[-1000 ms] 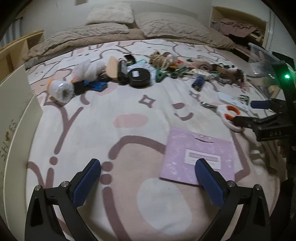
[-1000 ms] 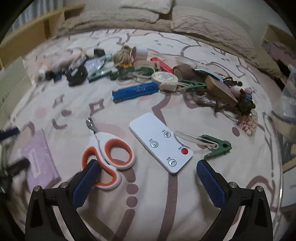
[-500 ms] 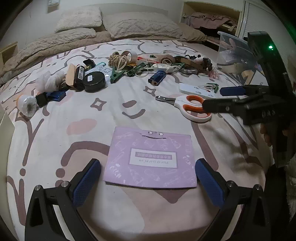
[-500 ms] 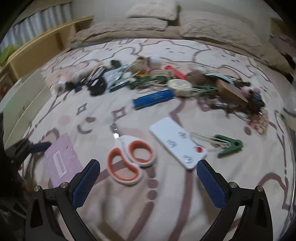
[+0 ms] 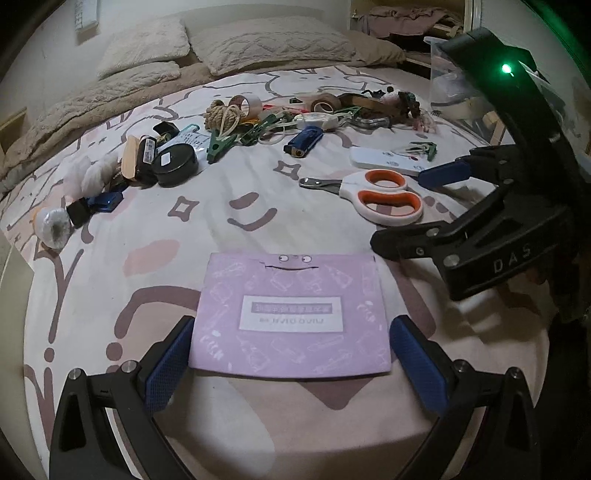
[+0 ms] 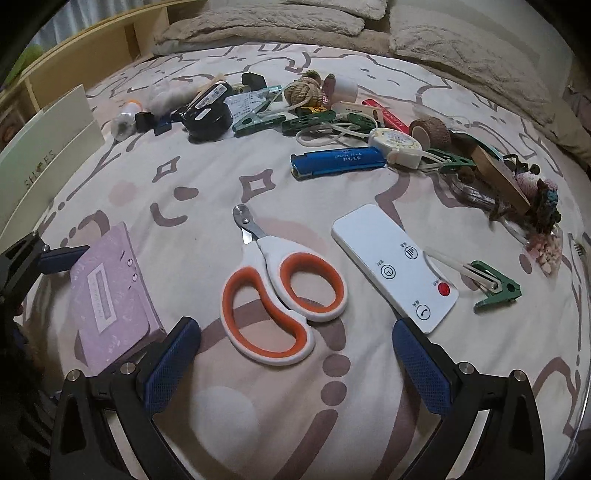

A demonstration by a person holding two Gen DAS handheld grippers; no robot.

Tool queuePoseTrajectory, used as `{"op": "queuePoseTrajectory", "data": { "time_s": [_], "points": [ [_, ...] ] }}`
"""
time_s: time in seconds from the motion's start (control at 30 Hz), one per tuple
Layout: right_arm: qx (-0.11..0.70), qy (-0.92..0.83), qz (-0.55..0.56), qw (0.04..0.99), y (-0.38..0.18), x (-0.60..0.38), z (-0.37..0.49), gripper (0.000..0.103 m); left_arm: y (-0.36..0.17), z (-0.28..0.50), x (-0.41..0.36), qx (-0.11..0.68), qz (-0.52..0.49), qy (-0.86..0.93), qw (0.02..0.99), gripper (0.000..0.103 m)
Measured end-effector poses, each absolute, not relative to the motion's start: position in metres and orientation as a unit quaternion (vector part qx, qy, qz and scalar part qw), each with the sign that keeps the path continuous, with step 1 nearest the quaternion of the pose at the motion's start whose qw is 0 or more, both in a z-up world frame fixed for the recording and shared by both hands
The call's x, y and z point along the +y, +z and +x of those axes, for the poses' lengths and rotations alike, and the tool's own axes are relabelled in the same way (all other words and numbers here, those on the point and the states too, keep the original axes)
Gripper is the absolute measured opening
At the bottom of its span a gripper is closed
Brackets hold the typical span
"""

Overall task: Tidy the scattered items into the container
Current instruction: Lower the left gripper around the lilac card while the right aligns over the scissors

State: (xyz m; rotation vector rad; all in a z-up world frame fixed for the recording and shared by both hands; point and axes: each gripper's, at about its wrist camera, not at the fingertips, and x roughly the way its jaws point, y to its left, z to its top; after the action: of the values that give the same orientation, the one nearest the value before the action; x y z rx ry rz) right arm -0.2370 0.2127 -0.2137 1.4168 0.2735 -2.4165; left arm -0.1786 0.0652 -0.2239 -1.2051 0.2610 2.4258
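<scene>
Booklet (image 5: 290,314) lies flat on the bedspread (image 5: 258,206), bracketed by the released left gripper (image 5: 291,362); a thin edge should be pinched squarely. Right gripper (image 6: 295,363) is spread empty over the scissors (image 6: 284,295).

We're in a bedroom at home. The whole scene sits on a wide bed (image 5: 110,236), spread with a pale pink cover patterned in brown shapes. Up at the head lie cream pillows (image 5: 258,40) and a rumpled beige quilt (image 5: 74,107). A wooden shelf unit (image 6: 92,40) runs along one side, a shoe box (image 6: 44,147) leans by it, and clothes (image 5: 406,18) pile in an open wardrobe nook.
</scene>
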Motion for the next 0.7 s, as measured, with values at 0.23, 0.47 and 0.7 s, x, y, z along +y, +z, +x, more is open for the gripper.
{"op": "queuePoseTrajectory", "data": {
  "time_s": [0.23, 0.47, 0.7],
  "points": [
    [0.091, -0.859, 0.476, 0.162, -0.218, 0.213, -0.231, 0.103, -0.226, -0.18, 0.066, 0.093, -0.439, 0.869, 0.209, 0.103],
    [0.092, -0.87, 0.462, 0.144, -0.219, 0.207, -0.236, 0.103, -0.225, -0.18, 0.065, 0.09, -0.439, 0.87, 0.207, 0.103],
    [0.101, -0.878, 0.449, 0.131, -0.218, 0.202, -0.239, 0.103, -0.224, -0.181, 0.066, 0.087, -0.438, 0.872, 0.2, 0.103]
  ]
}}
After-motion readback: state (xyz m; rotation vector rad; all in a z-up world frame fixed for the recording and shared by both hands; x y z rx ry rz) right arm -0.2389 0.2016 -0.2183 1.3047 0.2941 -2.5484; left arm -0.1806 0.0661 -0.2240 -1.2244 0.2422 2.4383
